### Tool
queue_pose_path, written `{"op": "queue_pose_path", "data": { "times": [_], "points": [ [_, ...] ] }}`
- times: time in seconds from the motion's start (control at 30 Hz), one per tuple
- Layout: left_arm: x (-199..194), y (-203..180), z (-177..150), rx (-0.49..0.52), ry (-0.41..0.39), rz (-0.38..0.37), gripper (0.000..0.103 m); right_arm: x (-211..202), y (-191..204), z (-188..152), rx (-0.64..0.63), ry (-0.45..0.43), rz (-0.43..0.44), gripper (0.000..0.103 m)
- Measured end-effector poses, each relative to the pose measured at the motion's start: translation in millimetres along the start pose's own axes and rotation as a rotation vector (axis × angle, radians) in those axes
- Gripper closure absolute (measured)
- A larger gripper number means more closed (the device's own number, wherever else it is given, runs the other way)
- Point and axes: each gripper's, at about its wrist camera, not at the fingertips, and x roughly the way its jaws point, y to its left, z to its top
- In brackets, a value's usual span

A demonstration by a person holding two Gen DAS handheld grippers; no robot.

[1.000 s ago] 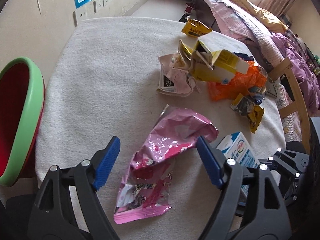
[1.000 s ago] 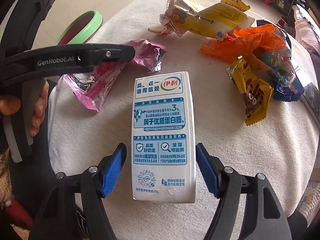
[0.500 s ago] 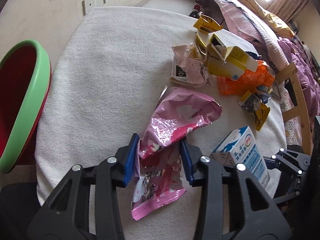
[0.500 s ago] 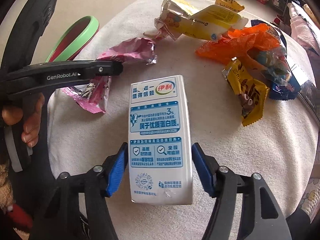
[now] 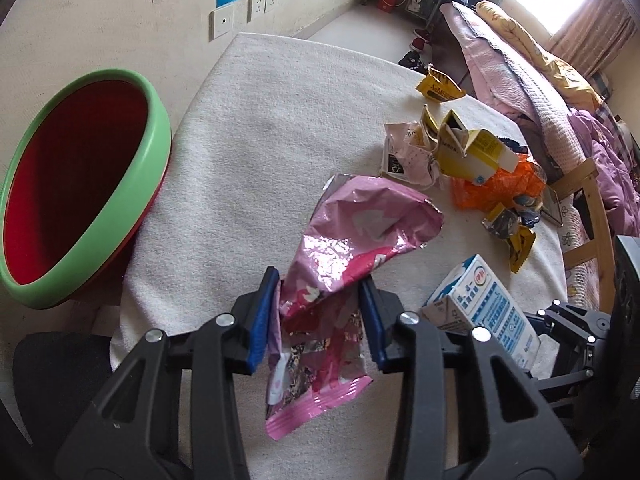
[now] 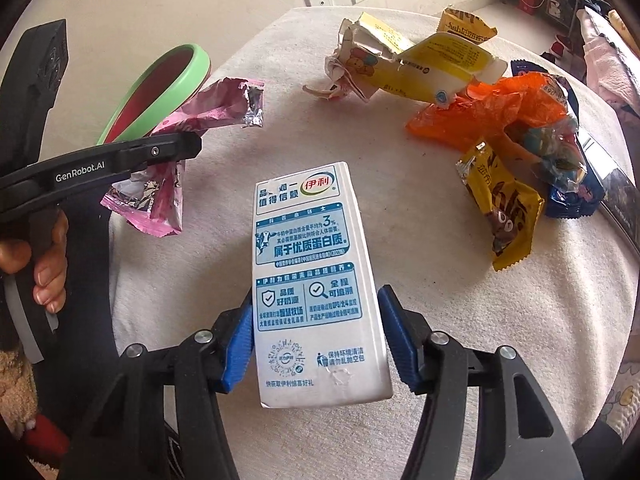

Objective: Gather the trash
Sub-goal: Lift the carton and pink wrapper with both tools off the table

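My left gripper [image 5: 320,320] is shut on a crumpled pink foil wrapper [image 5: 352,236] and holds it lifted off the white table [image 5: 272,120]. The wrapper also shows in the right wrist view [image 6: 172,152]. My right gripper [image 6: 316,336] is shut on a white and blue milk carton [image 6: 312,264], raised above the table; the carton also shows in the left wrist view [image 5: 484,304]. A red basin with a green rim [image 5: 80,200] stands left of the table.
More trash lies at the far right of the table: a yellow carton [image 5: 472,156], an orange bag [image 5: 496,188], a crumpled paper wrapper [image 5: 408,152], yellow snack wrappers [image 5: 516,240]. A wooden chair [image 5: 596,208] and a bed stand beyond.
My left gripper closed on the pink wrapper and lifted it toward the basin side. My right gripper closed on the milk carton and raised it.
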Motion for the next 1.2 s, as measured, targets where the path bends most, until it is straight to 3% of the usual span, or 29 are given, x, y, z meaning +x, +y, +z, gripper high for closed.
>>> {"op": "queue_pose_path", "data": {
  "times": [1.2],
  "points": [
    [-4,11,-3,-0.057,-0.008,0.018,0.065,1,8,-1,-0.041,-0.007,0.018,0.047]
  ]
}}
